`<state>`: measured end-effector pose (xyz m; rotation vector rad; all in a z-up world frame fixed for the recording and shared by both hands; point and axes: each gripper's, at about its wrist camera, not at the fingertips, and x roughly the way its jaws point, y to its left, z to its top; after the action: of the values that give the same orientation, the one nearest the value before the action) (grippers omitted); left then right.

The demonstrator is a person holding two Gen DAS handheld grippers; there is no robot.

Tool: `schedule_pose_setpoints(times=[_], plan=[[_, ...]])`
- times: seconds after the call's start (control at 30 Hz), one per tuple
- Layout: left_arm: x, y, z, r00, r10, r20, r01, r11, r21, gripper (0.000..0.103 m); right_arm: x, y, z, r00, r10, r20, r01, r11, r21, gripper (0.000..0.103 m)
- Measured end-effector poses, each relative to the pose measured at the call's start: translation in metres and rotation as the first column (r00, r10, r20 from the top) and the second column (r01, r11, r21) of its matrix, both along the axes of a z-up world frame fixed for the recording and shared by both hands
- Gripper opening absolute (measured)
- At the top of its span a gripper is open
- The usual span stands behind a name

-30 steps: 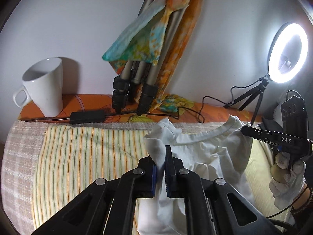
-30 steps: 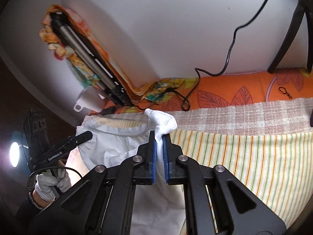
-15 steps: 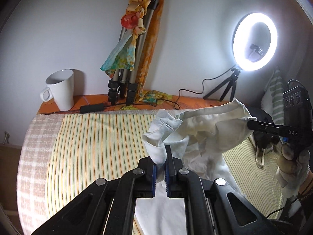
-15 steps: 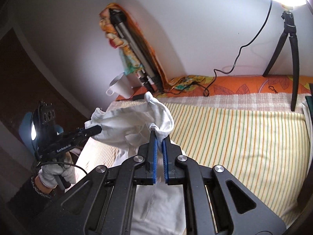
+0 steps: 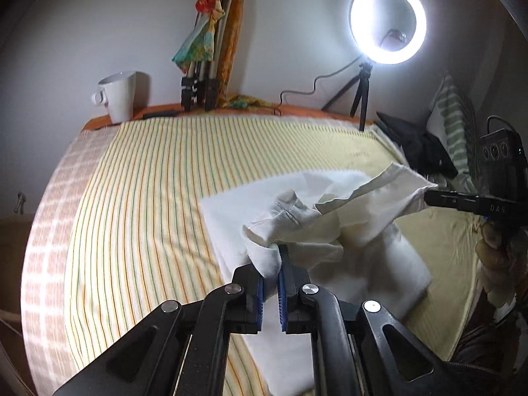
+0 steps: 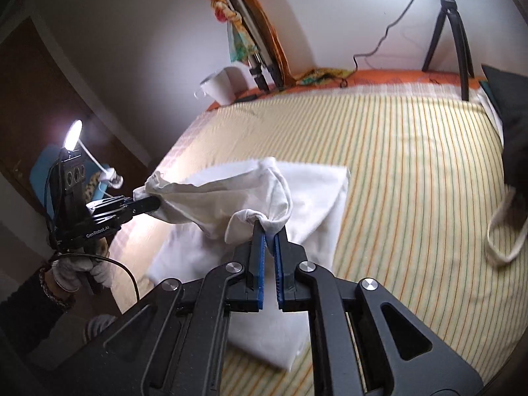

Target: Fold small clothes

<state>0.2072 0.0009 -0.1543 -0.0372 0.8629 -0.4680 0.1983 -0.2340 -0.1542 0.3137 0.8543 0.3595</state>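
A small white garment [image 5: 231,217] lies partly flat on the striped bed cover [image 5: 148,198], with its upper part lifted and stretched between both grippers. My left gripper [image 5: 272,260] is shut on one bunched corner of it. My right gripper [image 6: 269,231] is shut on the other bunched corner. In the left wrist view the right gripper [image 5: 429,196] shows at the right, pinching the cloth edge. The right wrist view has the left gripper [image 6: 155,202] at the left, held by a gloved hand [image 6: 79,270]. The garment [image 6: 316,198] sags between them over its flat lower part.
At the far wall stand a white mug [image 5: 120,99], a folded tripod with a colourful scarf [image 5: 204,66] and a lit ring light [image 5: 387,21] on a small stand, with cables. Dark clothes and a striped pillow [image 5: 419,151] lie at the right edge. A white strap [image 6: 505,231] lies there too.
Both grippers have drawn back from the wall end of the bed, carrying the garment's top edge over its lower part. The mug and tripod now look farther away.
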Motion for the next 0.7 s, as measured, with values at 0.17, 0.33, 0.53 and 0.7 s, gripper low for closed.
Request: schedule_pose_setpoints(times=[0.17,0.33,0.53,0.7], plan=[[-0.025,0.0,-0.01,1.0,0.006,0.01,-0.007,1.0,0.023,0.005,-0.028,0.008,-0.013,1.0,0.0,0.0,0.0,0.997,-0.071,0.007],[-0.046,-0.001,-0.014,0.999,-0.026,0.02,0.025,0.998,0.055,0.01,-0.05,0.016,-0.017,0.999,0.006,0.038,0.001,0.983,-0.182,0.007],[-0.08,0.018,-0.019,1.0,-0.027,0.009,0.027,0.997,0.068,0.018,-0.074,0.02,-0.02,0.999,0.031,0.038,-0.019,0.959,-0.283,0.007],[-0.085,0.048,-0.015,0.997,0.051,-0.06,-0.054,0.997,-0.061,0.025,-0.091,-0.004,-0.016,1.0,-0.016,0.015,0.018,0.987,-0.16,0.034]])
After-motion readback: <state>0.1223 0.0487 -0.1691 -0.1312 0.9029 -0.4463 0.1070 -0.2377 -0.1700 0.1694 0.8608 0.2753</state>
